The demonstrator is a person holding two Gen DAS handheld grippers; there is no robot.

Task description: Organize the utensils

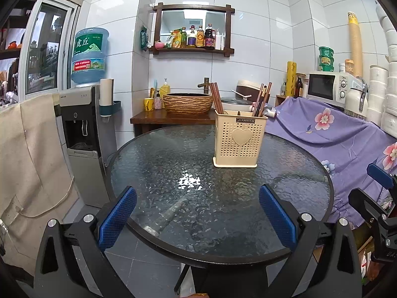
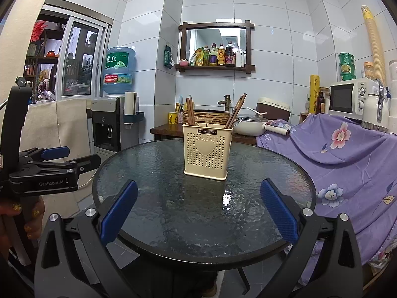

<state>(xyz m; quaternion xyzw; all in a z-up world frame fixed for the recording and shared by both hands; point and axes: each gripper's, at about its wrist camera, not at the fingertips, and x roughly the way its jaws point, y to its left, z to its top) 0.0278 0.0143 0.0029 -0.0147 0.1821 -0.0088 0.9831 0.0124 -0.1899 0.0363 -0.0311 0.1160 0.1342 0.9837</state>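
A round table (image 1: pixel 248 223) with a dark textured glass top is seen from two gripper cameras. Near its far side stands a cream perforated utensil holder (image 1: pixel 239 140) marked with a raised heart. Brown chopsticks (image 1: pixel 215 98) are stood upright in its left compartment, and a second bunch of chopsticks (image 1: pixel 263 98) leans in its right compartment. No loose utensils are seen on the glass.

The left gripper (image 1: pixel 197 217) is held low at the near edge of the table, its blue-padded fingers (image 1: pixel 116 219) spread wide with nothing between them. The right gripper (image 2: pixel 198 213) is held likewise, spread wide and empty. In the right wrist view the left gripper is also seen from the side at the left edge of the picture, held by a hand (image 2: pixel 22 218).

The holder lies well ahead of both grippers, apart from them: slightly right of centre for the left gripper, slightly left of centre for the right.

The task is judged to be either at its very start or at its finish, since every visible chopstick is already in the holder. If sorting remains, a reach forward over the glass is called for, with one bunch of sticks pinched near the top.
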